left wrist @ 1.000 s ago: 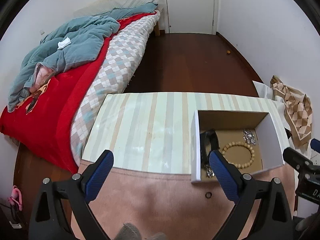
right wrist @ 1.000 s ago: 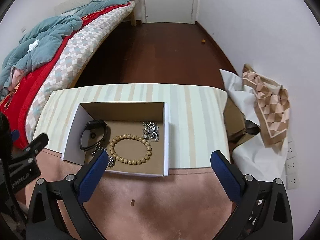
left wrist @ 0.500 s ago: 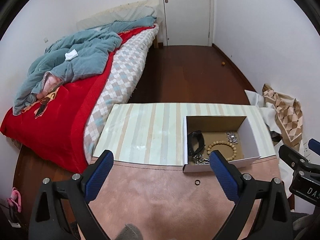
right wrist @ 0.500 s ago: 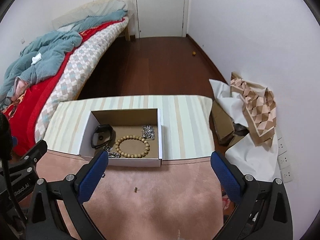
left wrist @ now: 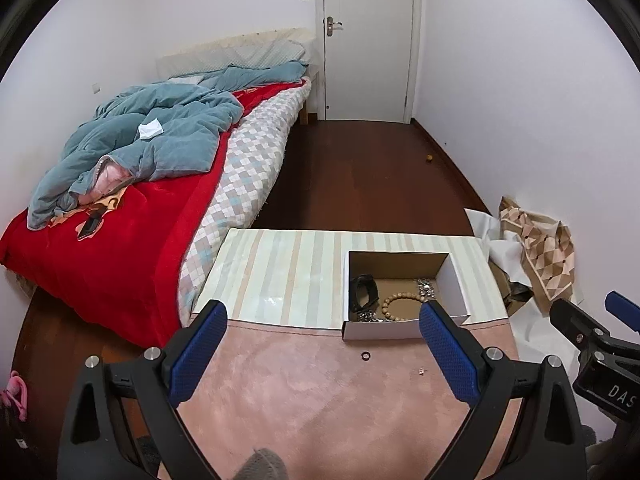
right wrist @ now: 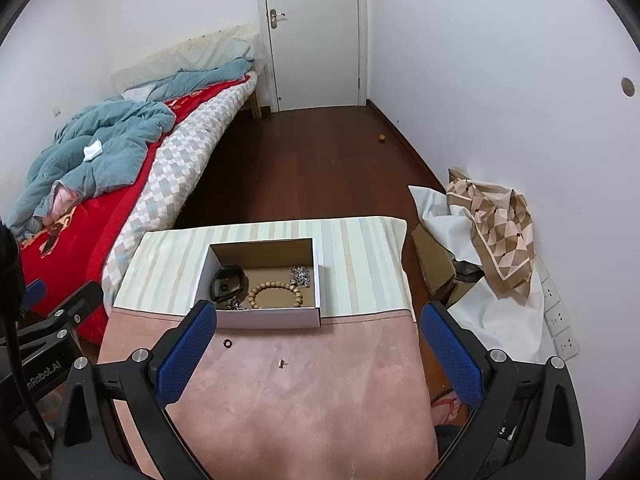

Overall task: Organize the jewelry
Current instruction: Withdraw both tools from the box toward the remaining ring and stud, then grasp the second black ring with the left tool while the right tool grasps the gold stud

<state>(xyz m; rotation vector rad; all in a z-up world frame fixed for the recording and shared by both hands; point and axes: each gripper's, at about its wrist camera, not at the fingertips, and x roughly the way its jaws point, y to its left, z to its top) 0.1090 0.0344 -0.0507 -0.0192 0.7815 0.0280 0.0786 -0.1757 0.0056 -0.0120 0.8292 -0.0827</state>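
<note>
1. A bed [left wrist: 132, 208] with a red blanket, a checked quilt and a crumpled teal duvet [left wrist: 148, 144] fills the left of the room; a white door [left wrist: 366, 40] stands shut at the far end of the dark wooden floor.
2. Crumpled white paper and a brown diamond-patterned cloth [right wrist: 496, 224] lie against the right wall, beside the table.
3. The table's far half wears a pale striped cover [right wrist: 360, 256]; the near half is a pink plush mat [right wrist: 312, 392].
4. An open white cardboard box [right wrist: 264, 318] sits on the striped cover, its near wall along the seam with the pink mat.
5. Inside the box lie a wooden bead bracelet [right wrist: 276, 296], a black band [right wrist: 228, 284] at the left, a silvery chain heap [right wrist: 301, 276] in the far right corner and a second silvery tangle near the front wall.
6. A small dark ring [left wrist: 365, 356] rests on the pink mat just in front of the box, and a tiny pale earring-like piece [right wrist: 282, 363] lies a little farther right, apart from it.
7. Nothing lies between either gripper and these two loose pieces.
8. The left gripper [left wrist: 322, 350] hangs above the pink mat with its blue-padded jaws spread wide and empty.
9. The right gripper [right wrist: 318, 350] is likewise released, its jaws wide apart and holding nothing, above the same mat.
</note>
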